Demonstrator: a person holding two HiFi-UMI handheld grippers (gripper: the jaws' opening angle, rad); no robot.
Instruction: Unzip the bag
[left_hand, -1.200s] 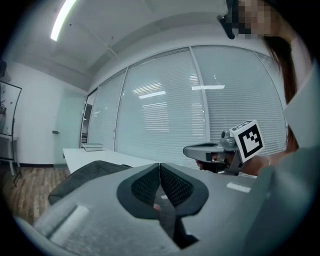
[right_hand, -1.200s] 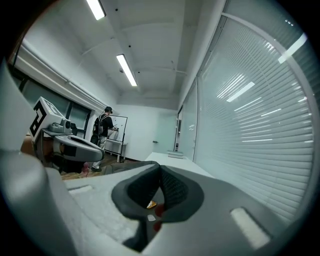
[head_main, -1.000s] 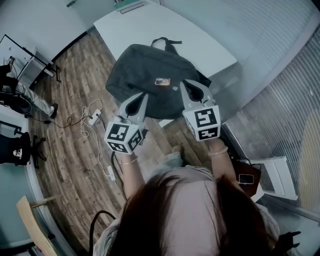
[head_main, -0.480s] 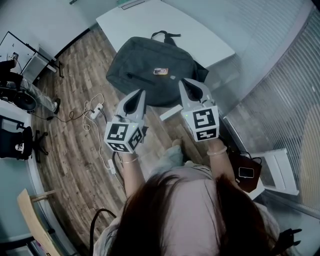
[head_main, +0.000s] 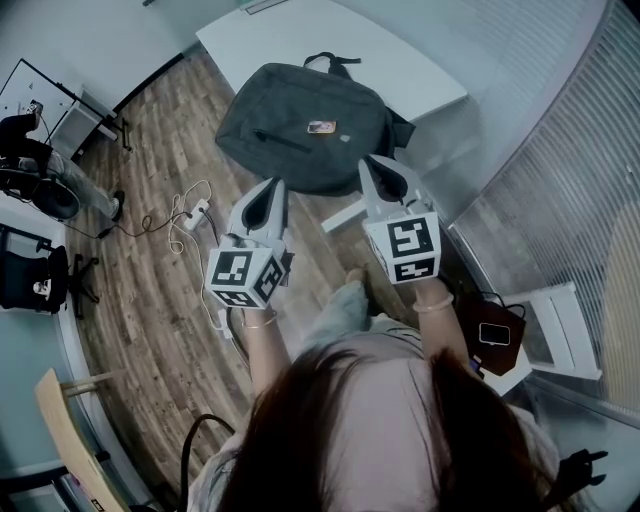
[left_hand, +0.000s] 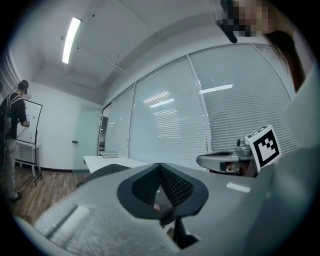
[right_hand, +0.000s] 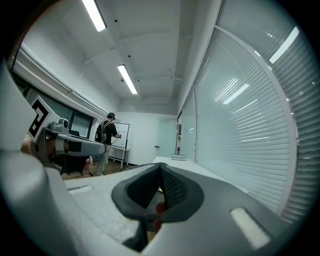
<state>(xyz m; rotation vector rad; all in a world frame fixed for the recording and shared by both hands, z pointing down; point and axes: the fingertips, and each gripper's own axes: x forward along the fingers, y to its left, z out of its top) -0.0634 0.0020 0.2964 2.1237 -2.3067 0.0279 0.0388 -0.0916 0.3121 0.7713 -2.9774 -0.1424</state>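
Container: one dark grey bag (head_main: 300, 110) lies flat on the corner of the white desk (head_main: 410, 70). Its side nearest the person seems to reach past the desk's edge. The bag looks closed, so nothing inside it can be seen. A small light tag (head_main: 321, 127) sits on its top face, and a carry handle (head_main: 335, 60) loops out at its far end. A thin dark line runs across the top left of the tag; whether this is the zip cannot be confirmed.

Left gripper (head_main: 275, 186): jaws together, nothing between them, held short of the bag's near edge and clear of it.

Right gripper (head_main: 372, 163): jaws together, empty, just beside the bag's near right corner. Contact cannot be judged from above.

Obscured: from each gripper view the gripper's own body covers most of the bag. On the floor left of the bag lies a white power strip (head_main: 193, 212) with cables. The far end of the desk is cut off.
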